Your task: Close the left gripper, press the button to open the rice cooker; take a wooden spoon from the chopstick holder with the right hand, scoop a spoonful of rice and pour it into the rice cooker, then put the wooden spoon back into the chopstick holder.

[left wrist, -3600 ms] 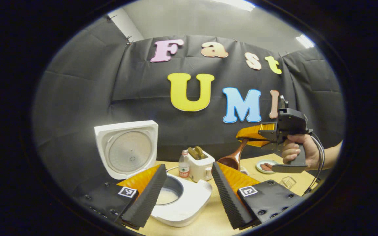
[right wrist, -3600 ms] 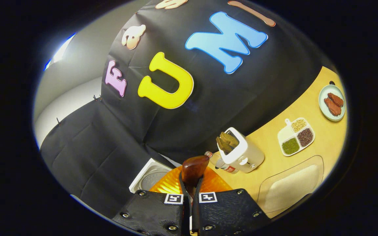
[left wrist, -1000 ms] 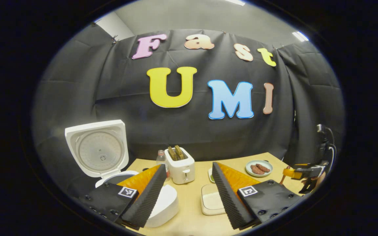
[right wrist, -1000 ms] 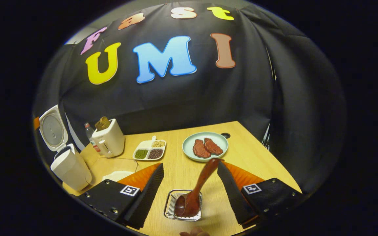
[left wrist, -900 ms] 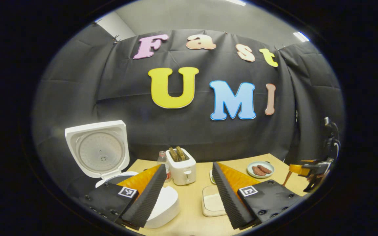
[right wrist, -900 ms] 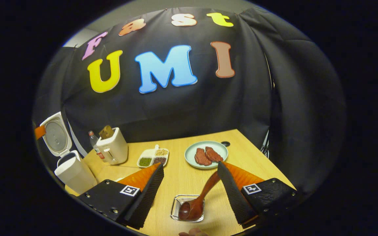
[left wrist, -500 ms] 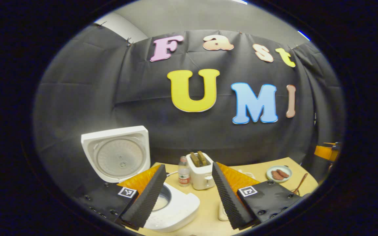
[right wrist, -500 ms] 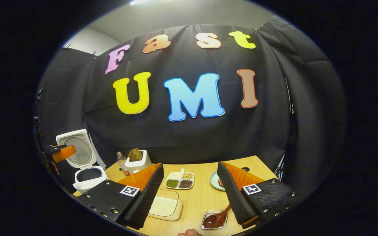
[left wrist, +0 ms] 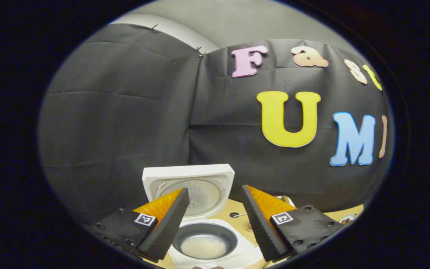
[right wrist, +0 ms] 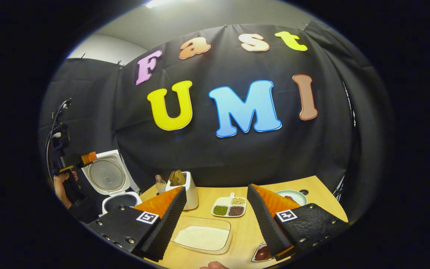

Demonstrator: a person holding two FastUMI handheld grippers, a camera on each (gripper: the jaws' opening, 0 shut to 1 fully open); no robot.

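The right tongs (right wrist: 215, 220) stood spread wide with nothing between the fingers — released. In the right gripper view the wooden spoon (right wrist: 262, 254) lay just under the right finger, at about five o'clock from the gap, its dark bowl resting in the wire chopstick holder (right wrist: 256, 257); the rest of the spoon was hidden behind that finger, so its long axis could not be told. Judging by that, the spoon's return looked done, and any coming move for this hand would be a plain withdrawal up and away from the holder.

The left tongs (left wrist: 215, 216) were also spread and empty, hanging above the rice cooker (left wrist: 207, 243), whose pot sat straight below at six o'clock, with white rice in its bottom. The lid (left wrist: 190, 186) stood upright behind it at twelve o'clock. The left hand was plainly the nearer one to the cooker — in the right gripper view it showed at nine o'clock, beside the cooker's raised lid, well apart from the tray of rice (right wrist: 202, 236) on the table (right wrist: 245, 231).
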